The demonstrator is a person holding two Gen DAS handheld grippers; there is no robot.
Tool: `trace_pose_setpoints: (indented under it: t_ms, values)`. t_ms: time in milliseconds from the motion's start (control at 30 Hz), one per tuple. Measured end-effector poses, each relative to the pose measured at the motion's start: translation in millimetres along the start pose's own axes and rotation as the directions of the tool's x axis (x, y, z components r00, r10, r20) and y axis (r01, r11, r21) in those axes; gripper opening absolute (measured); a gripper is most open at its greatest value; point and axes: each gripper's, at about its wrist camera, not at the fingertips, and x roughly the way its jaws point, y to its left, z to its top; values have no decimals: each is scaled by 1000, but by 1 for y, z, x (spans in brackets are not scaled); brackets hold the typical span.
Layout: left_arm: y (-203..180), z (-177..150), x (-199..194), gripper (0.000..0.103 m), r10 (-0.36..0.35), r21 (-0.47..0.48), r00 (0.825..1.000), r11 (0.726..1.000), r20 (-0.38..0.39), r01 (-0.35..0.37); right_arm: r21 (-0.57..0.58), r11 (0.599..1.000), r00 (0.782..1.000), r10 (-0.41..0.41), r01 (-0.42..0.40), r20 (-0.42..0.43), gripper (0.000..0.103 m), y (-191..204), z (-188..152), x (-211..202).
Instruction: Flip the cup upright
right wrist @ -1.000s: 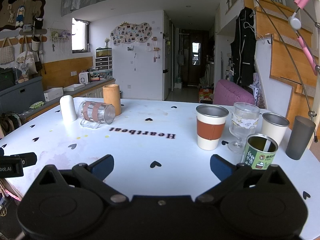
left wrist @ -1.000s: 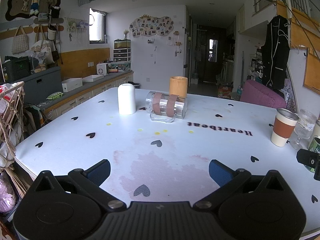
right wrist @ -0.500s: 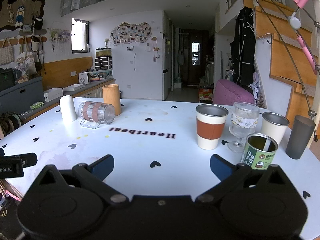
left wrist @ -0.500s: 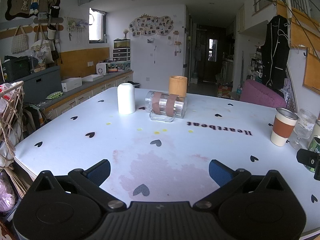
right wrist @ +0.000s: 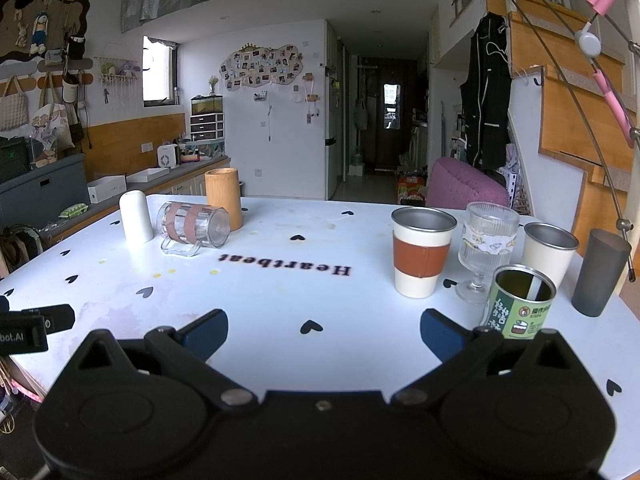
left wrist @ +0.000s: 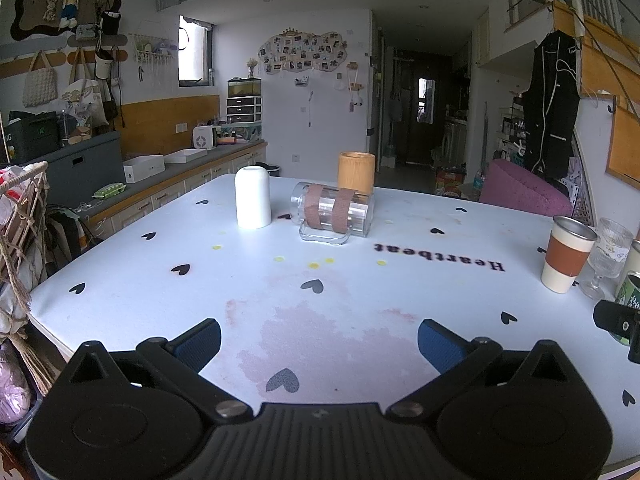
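**Toppled glass mug awaits righting on heart-print table**

A clear glass mug (left wrist: 334, 213) lies on its side well ahead of the left gripper (left wrist: 319, 338), handle flat against the white table (left wrist: 120, 280) and two brown bands wrapped around its barrel. Seen from the right gripper (right wrist: 324, 330), it sits far forward and to the left, with one circular end turned toward that tool; whether that end is the mouth or the base cannot be told. Both grippers hover low over the near edge with fingers spread wide and nothing between them.

A white cup (left wrist: 252, 197), mouth down, stands just left of the mug, and a wooden cup (left wrist: 356, 171) stands close behind it, so room for the swing is tight. Upright cups and a stemmed glass cluster ahead and right of the right gripper.

The mug looks rigid, fairly heavy, slick and breakable. The banded middle of the barrel seems the safest purchase, the bands likely offering more friction than bare glass; a firm but gentle squeeze across it should allow rotation without rolling.
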Motion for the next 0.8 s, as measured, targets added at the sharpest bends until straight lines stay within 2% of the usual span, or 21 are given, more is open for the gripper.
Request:
trace_pose_setpoints:
  t_ms: [500, 800]
  values:
    - [-13, -7, 3, 103, -3, -7, 1000, 1000, -6, 3, 3, 1000, 1000, 3, -3, 8, 103, 0, -4, -3]
    - [-21, 2, 22, 103, -51, -22, 999, 998, 3, 51, 19, 1000, 999, 15, -16, 48, 103, -7, -16, -10]
